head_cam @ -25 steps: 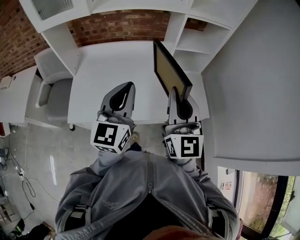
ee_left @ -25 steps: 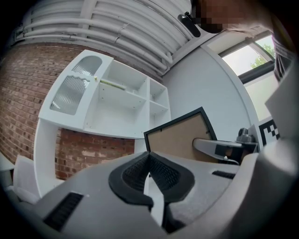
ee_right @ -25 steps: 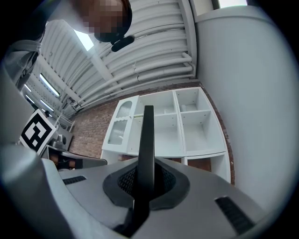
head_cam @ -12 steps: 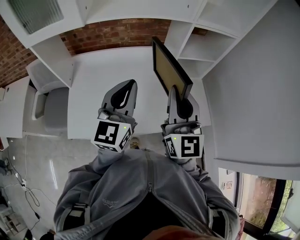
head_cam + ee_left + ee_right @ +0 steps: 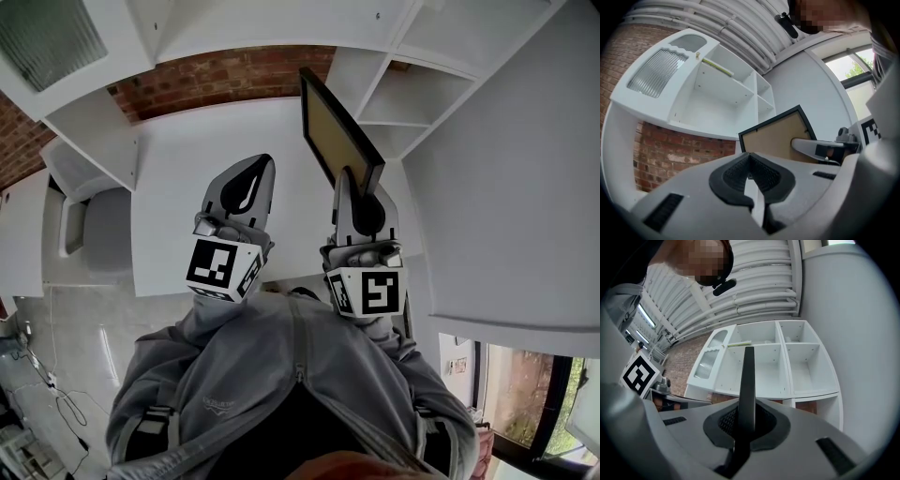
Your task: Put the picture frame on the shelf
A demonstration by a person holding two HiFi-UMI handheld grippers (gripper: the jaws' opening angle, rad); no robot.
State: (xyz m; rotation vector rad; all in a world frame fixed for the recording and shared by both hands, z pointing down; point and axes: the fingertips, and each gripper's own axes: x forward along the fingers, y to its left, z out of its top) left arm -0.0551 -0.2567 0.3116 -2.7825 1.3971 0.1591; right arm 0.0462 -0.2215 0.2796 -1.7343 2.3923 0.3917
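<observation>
One picture frame [image 5: 337, 131] clamped in right gripper [image 5: 346, 176] jaws, left gripper [image 5: 253, 167] jaws together

The right claw [image 5: 746, 422] is clamped on the frame [image 5: 748, 373], which shows edge-on and rises upright from between the jaws. Behind it stands the white shelf [image 5: 802, 366] with open compartments. Brick wall [image 5: 686, 363] shows to its left.

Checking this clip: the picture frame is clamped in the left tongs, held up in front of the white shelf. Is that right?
Not the left. The right tongs grip the picture frame; the right gripper view shows its black edge between the jaws, in front of the white shelf. The left tongs are shut on nothing.
</observation>
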